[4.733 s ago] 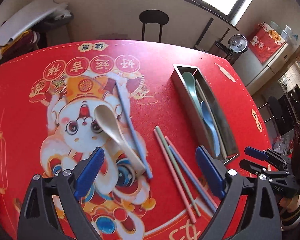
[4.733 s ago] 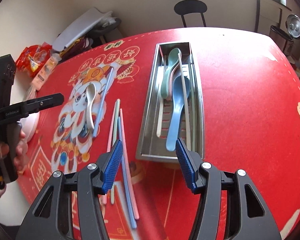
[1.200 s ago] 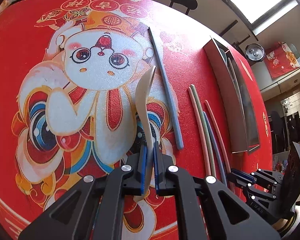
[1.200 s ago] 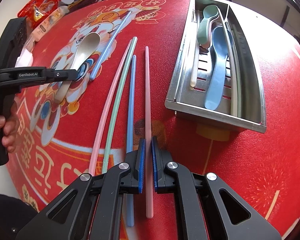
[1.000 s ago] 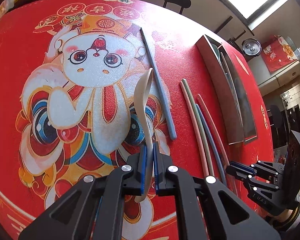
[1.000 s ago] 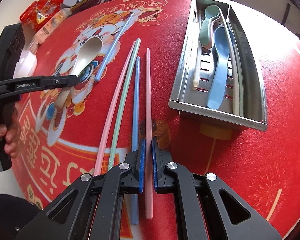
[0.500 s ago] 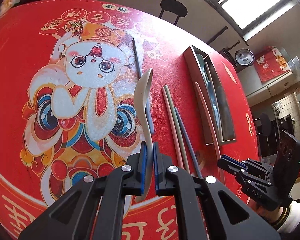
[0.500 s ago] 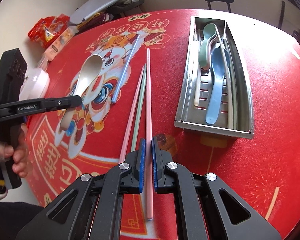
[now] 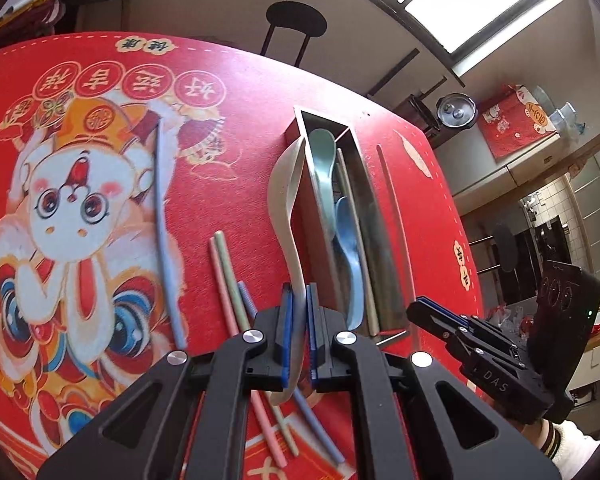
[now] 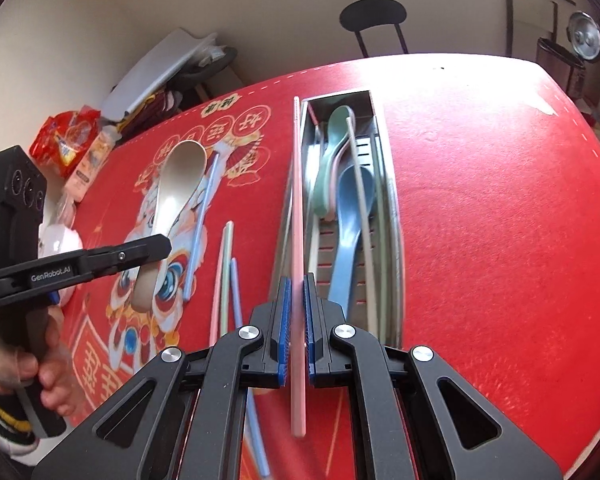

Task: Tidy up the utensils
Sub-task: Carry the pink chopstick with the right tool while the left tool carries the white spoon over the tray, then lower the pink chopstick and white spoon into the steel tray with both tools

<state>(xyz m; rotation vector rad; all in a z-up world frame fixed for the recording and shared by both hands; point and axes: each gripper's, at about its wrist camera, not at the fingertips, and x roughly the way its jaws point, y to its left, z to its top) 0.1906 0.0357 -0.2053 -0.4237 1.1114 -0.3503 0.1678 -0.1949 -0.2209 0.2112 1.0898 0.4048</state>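
My left gripper [image 9: 298, 300] is shut on the handle of a beige spoon [image 9: 286, 196], held in the air beside the left wall of the steel utensil tray [image 9: 384, 248]. The spoon also shows in the right wrist view [image 10: 178, 184]. My right gripper [image 10: 296, 292] is shut on a pink chopstick [image 10: 297, 200], raised over the tray's left edge [image 10: 394, 216]. The tray holds a green spoon [image 10: 328, 160], a blue spoon [image 10: 348, 220] and pale chopsticks. On the red cloth lie a blue chopstick [image 9: 164, 216] and a pink, green and blue group [image 9: 230, 276].
A red printed cloth [image 10: 500, 200] covers the table. Snack packets [image 10: 66, 136] and a white dish [image 10: 58, 236] sit at the table's left edge. A black chair [image 10: 374, 20] stands behind the far edge. A metal pot [image 9: 456, 110] stands beyond the right side.
Both grippers have lifted higher and moved toward the tray. The beige spoon now hangs beside the tray's left wall, and the pink chopstick has swung over the tray's left edge.
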